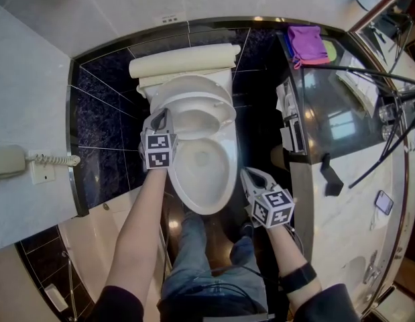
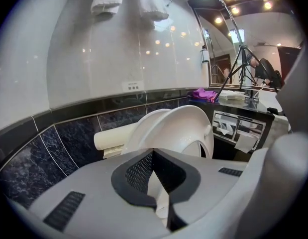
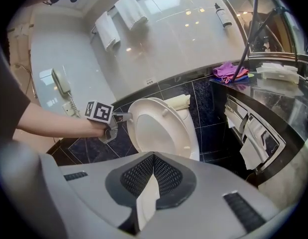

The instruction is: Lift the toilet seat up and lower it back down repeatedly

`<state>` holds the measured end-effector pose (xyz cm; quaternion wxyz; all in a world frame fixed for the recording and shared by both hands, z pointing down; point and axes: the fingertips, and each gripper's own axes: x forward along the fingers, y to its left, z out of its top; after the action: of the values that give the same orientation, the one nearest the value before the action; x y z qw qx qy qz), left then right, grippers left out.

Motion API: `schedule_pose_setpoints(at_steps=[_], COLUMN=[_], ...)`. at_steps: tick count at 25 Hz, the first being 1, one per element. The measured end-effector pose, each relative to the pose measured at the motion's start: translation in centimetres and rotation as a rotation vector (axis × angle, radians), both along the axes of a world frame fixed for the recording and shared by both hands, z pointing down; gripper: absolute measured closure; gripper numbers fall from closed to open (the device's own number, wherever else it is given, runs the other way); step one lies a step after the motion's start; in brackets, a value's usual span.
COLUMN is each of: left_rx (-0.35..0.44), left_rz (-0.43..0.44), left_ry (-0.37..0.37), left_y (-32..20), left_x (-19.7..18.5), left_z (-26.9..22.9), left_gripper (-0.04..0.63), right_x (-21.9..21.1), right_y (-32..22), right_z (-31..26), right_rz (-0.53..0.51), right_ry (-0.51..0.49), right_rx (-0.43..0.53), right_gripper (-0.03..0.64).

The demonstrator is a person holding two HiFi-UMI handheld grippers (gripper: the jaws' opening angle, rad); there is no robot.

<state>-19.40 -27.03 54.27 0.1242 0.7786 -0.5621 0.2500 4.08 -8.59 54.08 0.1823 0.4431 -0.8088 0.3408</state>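
Observation:
The white toilet seat [image 1: 219, 100] stands partly raised, tilted back over the open bowl [image 1: 206, 203]. A cream lid [image 1: 184, 60] lies behind it against the dark tiled wall. My left gripper [image 1: 163, 117] is shut, and its tips rest against the seat's left rim. From the right gripper view the left gripper [image 3: 125, 116] shows at that rim of the seat [image 3: 186, 138]. In the left gripper view the seat [image 2: 188, 128] rises just beyond the closed tips [image 2: 154, 153]. My right gripper [image 1: 249, 174] hangs shut and empty, right of the bowl's front.
A dark counter [image 1: 341, 119] stands close on the right with a purple cloth [image 1: 308, 42] and tripod legs [image 1: 368, 72]. A paper dispenser [image 1: 291, 129] is set in its side. A wall phone [image 1: 9, 161] hangs left. The person's legs [image 1: 207, 260] stand before the bowl.

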Motion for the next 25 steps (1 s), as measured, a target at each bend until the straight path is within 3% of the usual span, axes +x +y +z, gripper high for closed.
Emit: schedule_pose_setpoints(at_steps=[11,20,25], left_rx=[0.000,-0.012,0.012], left_rz=[0.019,-0.028,-0.063], left_ry=[-0.005,0.035,0.022], left_y=[1.2,9.6,16.3], left_x=[-0.7,-1.7,-2.4], left_z=[-1.6,-7.5,-10.9], left_gripper=[0.595,0.595,0.595], right_x=[-1.3,-0.3,1.0], right_y=[-0.9,-0.4,0.5], right_z=[-0.8,-4.4,-7.6], right_rz=[-0.015,-0.077,-0.097], right_ry=[0.020,0.089,0.087], right_rx=[0.027,0.080,0.113], right_gripper=[0.600,0.600,0.600])
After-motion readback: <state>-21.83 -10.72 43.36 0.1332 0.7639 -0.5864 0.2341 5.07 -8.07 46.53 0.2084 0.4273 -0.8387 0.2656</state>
